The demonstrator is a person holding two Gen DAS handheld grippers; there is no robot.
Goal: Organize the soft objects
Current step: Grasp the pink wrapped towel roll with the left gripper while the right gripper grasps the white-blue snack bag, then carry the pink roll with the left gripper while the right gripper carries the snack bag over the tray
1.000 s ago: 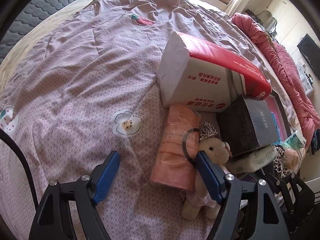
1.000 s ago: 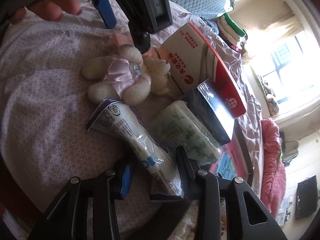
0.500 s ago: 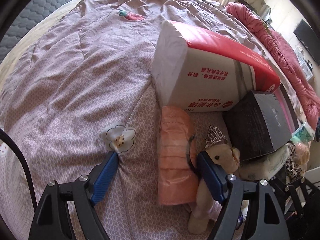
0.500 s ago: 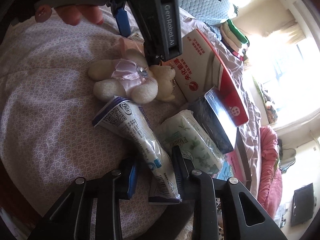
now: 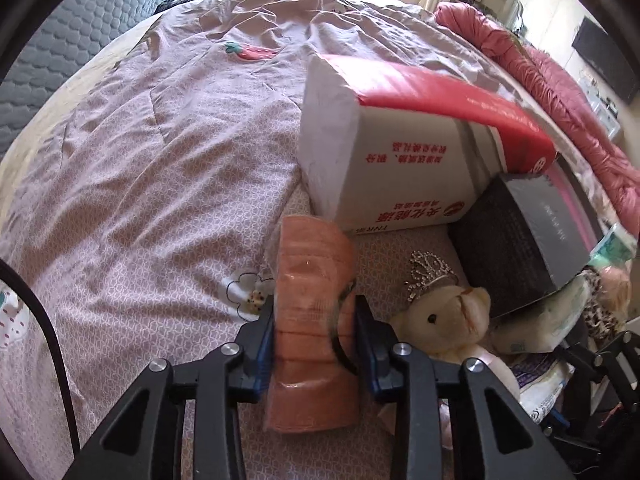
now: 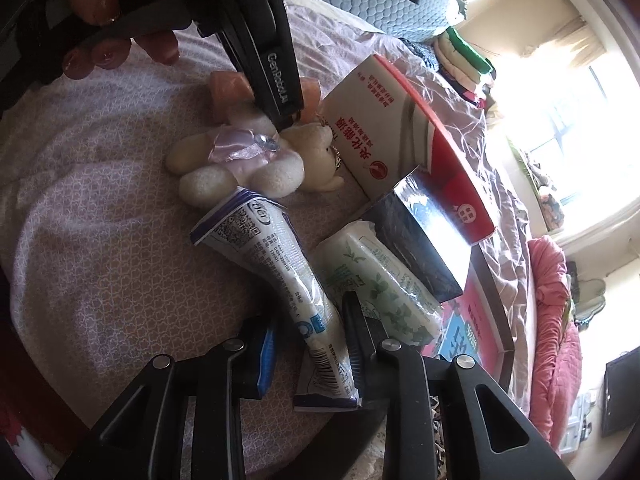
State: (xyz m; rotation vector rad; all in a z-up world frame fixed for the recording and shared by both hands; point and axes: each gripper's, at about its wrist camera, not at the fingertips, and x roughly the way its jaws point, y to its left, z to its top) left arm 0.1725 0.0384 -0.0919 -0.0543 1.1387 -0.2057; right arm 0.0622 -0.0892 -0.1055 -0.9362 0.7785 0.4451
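An orange plastic-wrapped soft pack (image 5: 312,264) lies on the pink bedspread (image 5: 140,200). My left gripper (image 5: 314,308) is closing on it, both blue pads pressing its sides. A black band loops by the right pad. A cream teddy bear with a tiara (image 5: 444,320) lies just right of the pack. In the right wrist view, a white and blue pouch (image 6: 276,248) lies between the closing jaws of my right gripper (image 6: 310,320). The right finger touches it, and a narrow gap shows at the left pad. The bear (image 6: 248,160) lies beyond the pouch.
A red and white carton (image 5: 400,160) stands behind the pack, with a black box (image 5: 528,248) leaning beside it. A green-printed tissue pack (image 6: 376,280) and a pink book (image 6: 476,320) lie right of the pouch. A red quilt (image 5: 560,100) runs along the bed's right side.
The left jaws, wide apart before over the pack and the bear, have closed in onto the orange pack. The right jaws have narrowed a little around the pouch.
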